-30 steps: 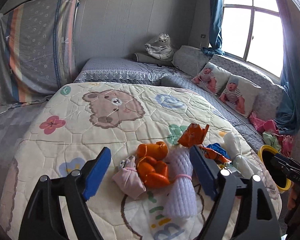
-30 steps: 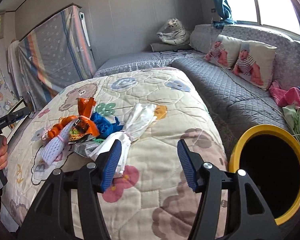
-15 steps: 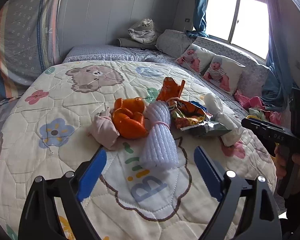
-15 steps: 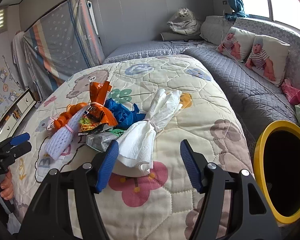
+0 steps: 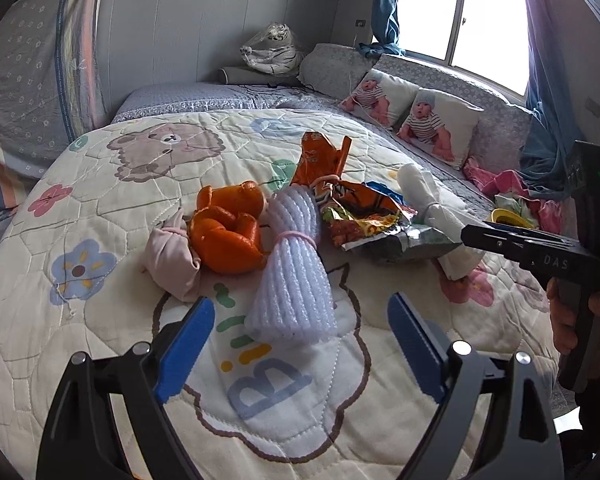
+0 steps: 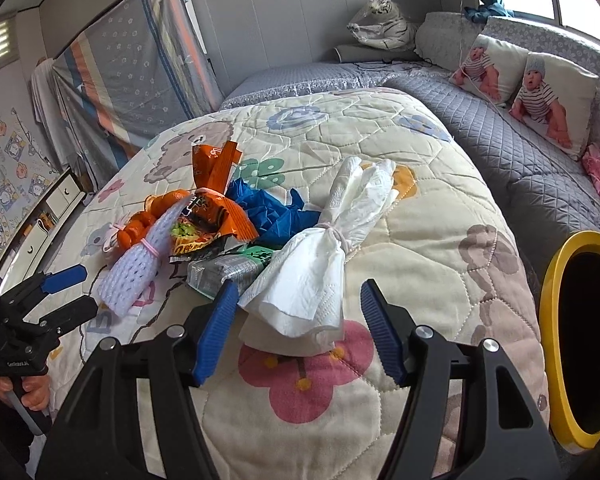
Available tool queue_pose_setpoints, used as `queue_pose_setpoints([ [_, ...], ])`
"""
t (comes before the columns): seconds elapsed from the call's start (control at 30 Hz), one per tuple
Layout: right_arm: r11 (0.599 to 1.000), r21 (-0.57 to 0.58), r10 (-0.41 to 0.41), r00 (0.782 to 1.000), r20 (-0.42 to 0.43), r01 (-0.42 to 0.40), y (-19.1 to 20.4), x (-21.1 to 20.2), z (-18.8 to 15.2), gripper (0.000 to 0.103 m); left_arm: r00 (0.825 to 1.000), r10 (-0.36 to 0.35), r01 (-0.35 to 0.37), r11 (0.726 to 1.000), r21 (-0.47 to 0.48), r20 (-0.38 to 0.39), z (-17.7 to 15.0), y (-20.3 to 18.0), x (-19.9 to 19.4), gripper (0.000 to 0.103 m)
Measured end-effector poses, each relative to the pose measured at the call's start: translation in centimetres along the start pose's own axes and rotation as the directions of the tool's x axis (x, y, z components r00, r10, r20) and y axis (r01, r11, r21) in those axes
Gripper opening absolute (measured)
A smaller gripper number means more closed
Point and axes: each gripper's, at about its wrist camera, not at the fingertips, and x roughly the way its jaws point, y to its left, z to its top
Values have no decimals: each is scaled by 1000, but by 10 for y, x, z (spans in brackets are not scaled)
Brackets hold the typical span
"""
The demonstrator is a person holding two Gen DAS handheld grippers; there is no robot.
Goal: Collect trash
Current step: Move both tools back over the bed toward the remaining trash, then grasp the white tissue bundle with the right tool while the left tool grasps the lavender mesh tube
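Observation:
Trash lies in a pile on the quilt (image 5: pixel 100 208): a white foam net bundle (image 5: pixel 294 264), orange peel (image 5: pixel 228 228), a pink tied wad (image 5: pixel 170 258), an orange snack wrapper (image 5: pixel 352 208), a silver packet (image 5: pixel 404 240), blue plastic (image 6: pixel 272 212) and a tied white tissue bundle (image 6: pixel 320 264). My left gripper (image 5: pixel 300 324) is open, its jaws either side of the near end of the foam net. My right gripper (image 6: pixel 298 312) is open around the near end of the tissue bundle. A yellow-rimmed bin (image 6: pixel 580 336) stands at the right of the bed.
Grey quilted bedding (image 6: pixel 520 152) with two baby-print pillows (image 6: pixel 536 92) lies beyond the quilt. A plush tiger (image 5: pixel 272 48) sits at the back. Pink clothes (image 5: pixel 512 188) lie by the window. A drawer unit (image 6: pixel 40 224) stands left of the bed.
Both grippers have moved forward toward the pile. The left one has closed in on the foam net, the right one on the tissue bundle. Both stay open.

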Motion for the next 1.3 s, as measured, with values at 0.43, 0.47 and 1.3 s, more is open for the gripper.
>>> queue_pose_setpoints([
  [0.43,999,27,30,999,-14,-29,-7,13,-1,54,998,-6,5,1000,-16,-63,6,-5,25,64],
  [0.47,999,25,32,999,-17,-31,-7,15,-1,53,998,-1,1,1000,-8,-70,6,-7,28,59],
  [1.3,1000,-6,-3,993,120,4,-15,-43,0,14,1000,-4,4,1000,12,-5,8,-21,-18,27],
])
